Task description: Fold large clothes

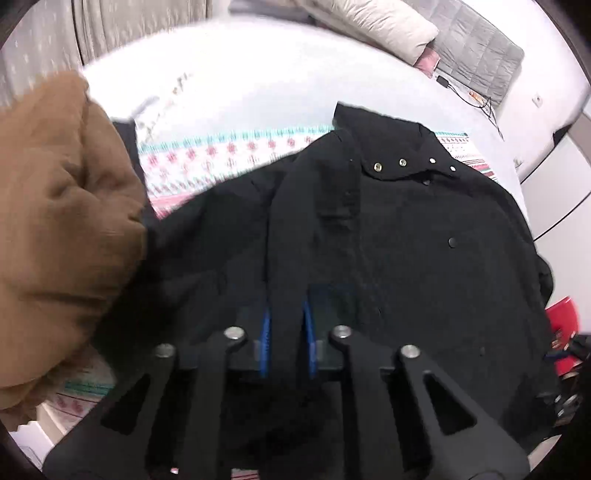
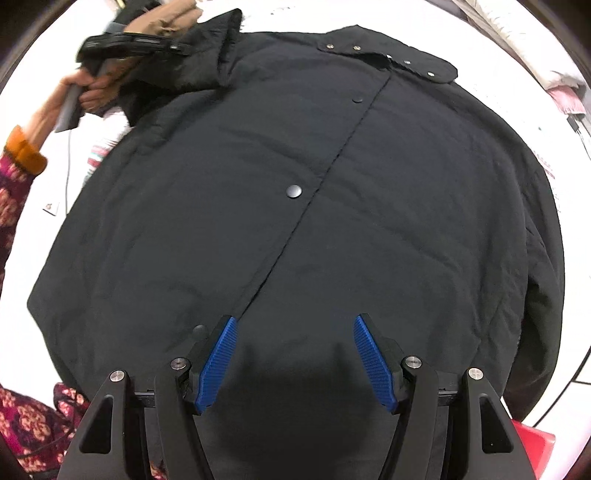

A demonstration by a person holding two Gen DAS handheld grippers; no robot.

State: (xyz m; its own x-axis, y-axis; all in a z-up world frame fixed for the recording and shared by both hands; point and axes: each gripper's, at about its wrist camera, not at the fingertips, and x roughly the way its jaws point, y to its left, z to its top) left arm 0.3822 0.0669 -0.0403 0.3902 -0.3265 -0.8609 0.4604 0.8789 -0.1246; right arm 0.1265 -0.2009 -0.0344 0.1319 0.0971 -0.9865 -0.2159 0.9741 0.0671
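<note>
A large black coat [image 2: 295, 192] with snap buttons lies spread front-up on the white bed [image 1: 240, 74], collar [image 1: 399, 162] at the far end. My left gripper [image 1: 286, 325] is shut, with a fold of the coat's black fabric pinched between its blue pads [image 1: 265, 332]. The right wrist view shows that gripper [image 2: 177, 46] at the top left, clamped on the coat's bunched sleeve [image 2: 207, 55]. My right gripper [image 2: 295, 354] points straight down over the coat's lower front, open, and its blue pads [image 2: 218, 362] are wide apart with nothing between them.
A brown garment [image 1: 62, 221] is heaped at the left, next to the sleeve. A patterned blanket [image 1: 221, 155] lies under the coat. Pillow [image 1: 388, 26], grey quilt [image 1: 476, 48] and a cable [image 1: 480, 99] are at the far right. A red object [image 2: 532, 446] sits off the bed's edge.
</note>
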